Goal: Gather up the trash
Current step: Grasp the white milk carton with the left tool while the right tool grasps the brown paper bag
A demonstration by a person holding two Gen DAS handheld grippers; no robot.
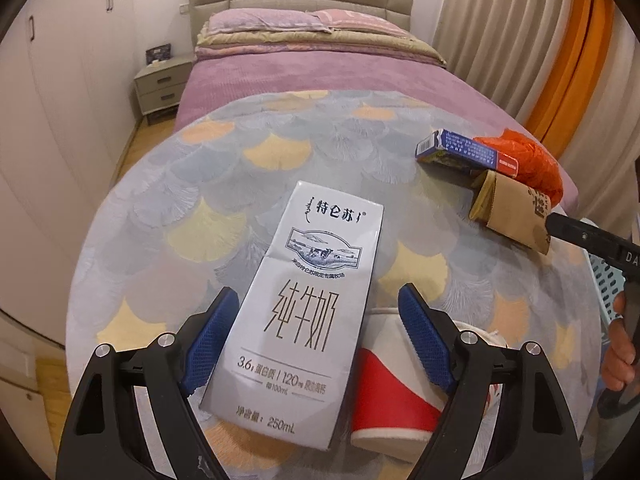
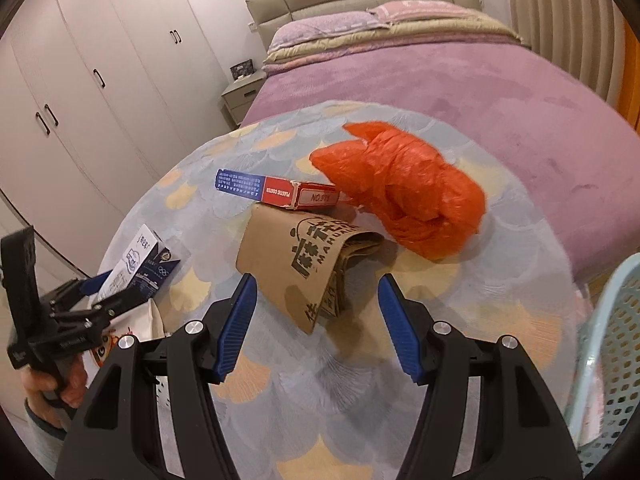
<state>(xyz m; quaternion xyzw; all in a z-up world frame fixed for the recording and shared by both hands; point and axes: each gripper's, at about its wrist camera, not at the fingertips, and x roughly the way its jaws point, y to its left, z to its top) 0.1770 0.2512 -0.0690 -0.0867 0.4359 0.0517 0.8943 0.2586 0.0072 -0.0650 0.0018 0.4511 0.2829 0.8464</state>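
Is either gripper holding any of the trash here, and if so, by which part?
Nothing is held. The left gripper straddles the milk carton; the right gripper stands open before the brown paper sleeve.

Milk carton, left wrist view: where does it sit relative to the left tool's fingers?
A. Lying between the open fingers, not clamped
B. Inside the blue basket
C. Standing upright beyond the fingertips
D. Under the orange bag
A: the milk carton lies flat on the patterned table, between the spread fingers of the left tool, with a gap at the right pad.
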